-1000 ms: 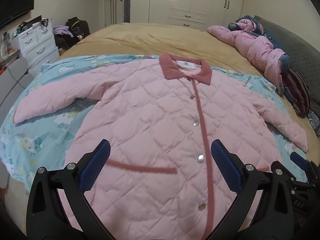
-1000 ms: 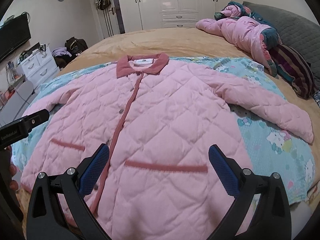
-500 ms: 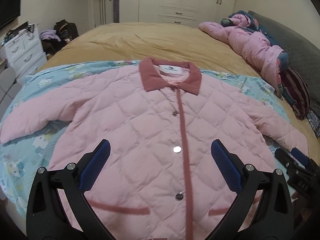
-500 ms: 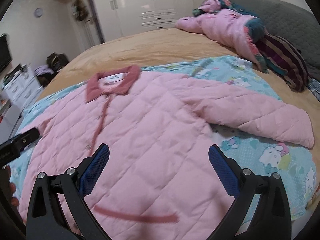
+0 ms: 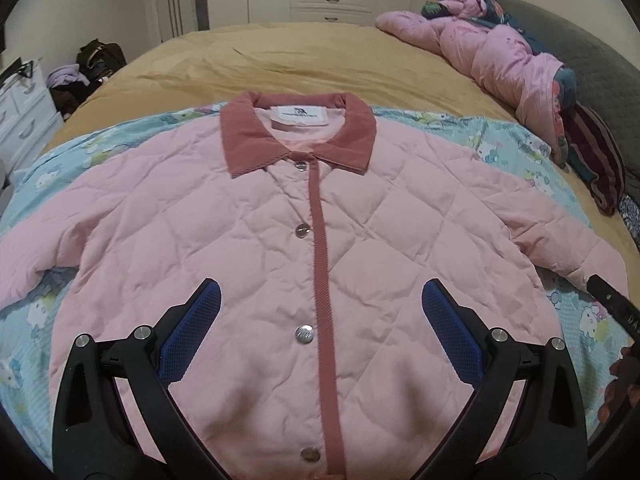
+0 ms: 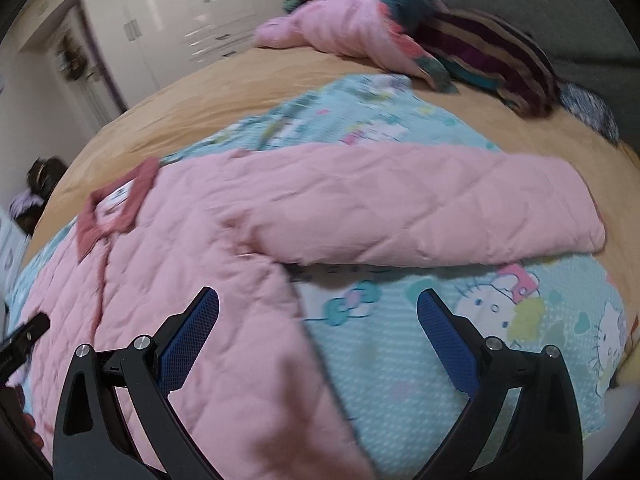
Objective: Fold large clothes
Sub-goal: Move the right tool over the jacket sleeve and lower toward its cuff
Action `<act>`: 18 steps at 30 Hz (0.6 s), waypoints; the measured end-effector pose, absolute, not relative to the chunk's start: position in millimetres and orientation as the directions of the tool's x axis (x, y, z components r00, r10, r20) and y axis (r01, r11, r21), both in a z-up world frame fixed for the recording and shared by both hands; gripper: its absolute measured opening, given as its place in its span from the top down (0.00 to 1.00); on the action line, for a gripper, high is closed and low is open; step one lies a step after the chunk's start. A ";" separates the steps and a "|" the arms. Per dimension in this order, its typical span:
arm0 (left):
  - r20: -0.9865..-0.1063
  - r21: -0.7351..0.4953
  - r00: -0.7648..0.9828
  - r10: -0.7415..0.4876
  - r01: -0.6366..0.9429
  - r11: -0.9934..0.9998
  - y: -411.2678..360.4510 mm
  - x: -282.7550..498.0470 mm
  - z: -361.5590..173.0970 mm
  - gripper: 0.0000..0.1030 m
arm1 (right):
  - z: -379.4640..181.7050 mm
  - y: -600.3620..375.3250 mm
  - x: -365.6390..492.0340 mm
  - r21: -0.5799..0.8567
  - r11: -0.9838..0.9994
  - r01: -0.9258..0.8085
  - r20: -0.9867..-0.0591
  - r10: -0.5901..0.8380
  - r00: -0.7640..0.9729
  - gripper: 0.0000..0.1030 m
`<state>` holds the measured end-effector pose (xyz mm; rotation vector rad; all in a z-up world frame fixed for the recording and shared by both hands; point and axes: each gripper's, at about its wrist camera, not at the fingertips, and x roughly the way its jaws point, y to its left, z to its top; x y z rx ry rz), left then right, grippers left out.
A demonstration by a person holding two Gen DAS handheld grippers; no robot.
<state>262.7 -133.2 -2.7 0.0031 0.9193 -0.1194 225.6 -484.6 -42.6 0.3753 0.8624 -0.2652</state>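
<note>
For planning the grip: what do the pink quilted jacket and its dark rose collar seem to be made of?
The pink quilted jacket: probably padded woven fabric with a matte finish, judging by its puffy diamond stitching. Its dark rose collar: likely corduroy, since fine ribs show. The round snap buttons look like shiny metal.

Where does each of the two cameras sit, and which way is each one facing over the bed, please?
Left wrist: rides the left tool, open, over the pink jacket, facing its collar and the wardrobe; the other tool's tip and fingers show at the right edge.
Right wrist: rides the right tool, open, off the jacket's side, facing its spread sleeve and the cartoon sheet; the other tool's tip shows at left.
Shared: jacket, collar, sheet, the pink bundle by the headboard.
</note>
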 end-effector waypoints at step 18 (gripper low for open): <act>-0.796 -0.036 0.595 -0.113 0.139 0.990 -142.6 307.0 -2.5 0.08 | -92.1 -648.7 212.3 0.410 0.508 0.758 -0.806 -0.187 0.561 0.04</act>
